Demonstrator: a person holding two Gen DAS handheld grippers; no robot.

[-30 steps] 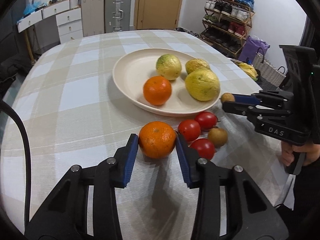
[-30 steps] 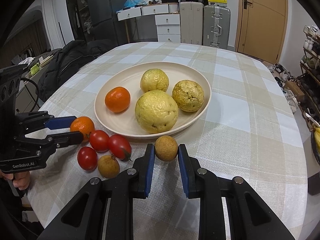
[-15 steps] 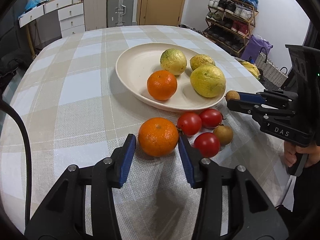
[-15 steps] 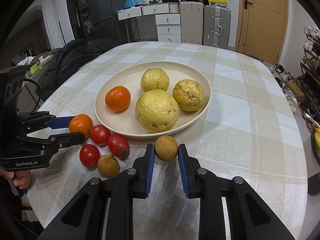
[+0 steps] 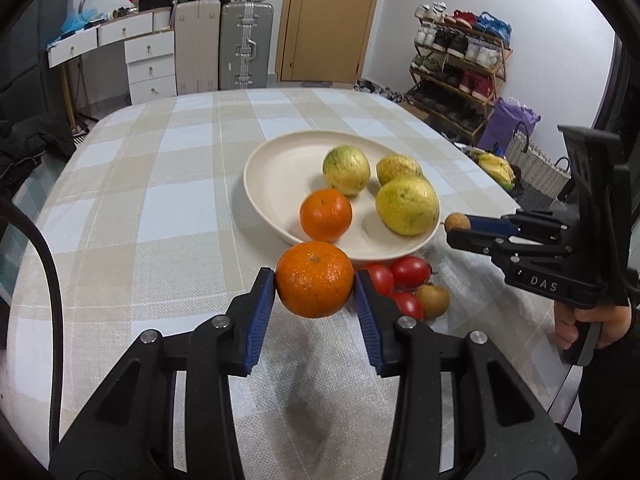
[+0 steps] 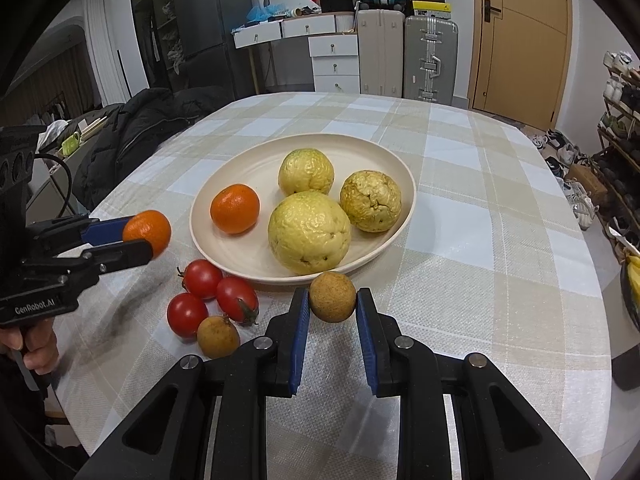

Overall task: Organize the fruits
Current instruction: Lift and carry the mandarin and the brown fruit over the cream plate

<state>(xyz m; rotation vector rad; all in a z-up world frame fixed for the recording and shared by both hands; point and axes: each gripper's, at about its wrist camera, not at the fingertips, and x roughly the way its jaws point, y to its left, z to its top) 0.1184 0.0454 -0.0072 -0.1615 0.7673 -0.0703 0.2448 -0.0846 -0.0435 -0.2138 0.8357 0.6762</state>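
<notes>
Currently we are gripping a round orange mandarin (image 5: pixel 315 279) in the left gripper (image 5: pixel 315 286), its blue-padded fingers (image 5: pixel 262 312) pressing the fruit from both sides; the fruit is hanging clear of the beige-and-white checked tablecloth (image 5: pixel 160 216), near the table's near edge and just short of the rim of the round cream plate (image 5: pixel 280 168).

With the right gripper (image 6: pixel 333 300) we are pinching a small round brown fruit (image 6: pixel 332 296) between its blue pads, right beside the plate's near rim; whether it is touching the cloth we cannot tell.

Sitting on the plate we are counting three bumpy yellow-green round fruits, the largest (image 6: pixel 309 232) nearest the rim, a second (image 6: pixel 306 171) behind it, a third (image 6: pixel 370 195) toward the right side, and a second orange mandarin (image 6: pixel 235 208) on the left side.

Lying on the cloth beside the plate's near-left rim we are noting a tight cluster: three red cherry tomatoes (image 6: pixel 202 279) (image 6: pixel 237 299) (image 6: pixel 187 314) and one more small brown fruit (image 6: pixel 218 337), touching or almost touching each other.
</notes>
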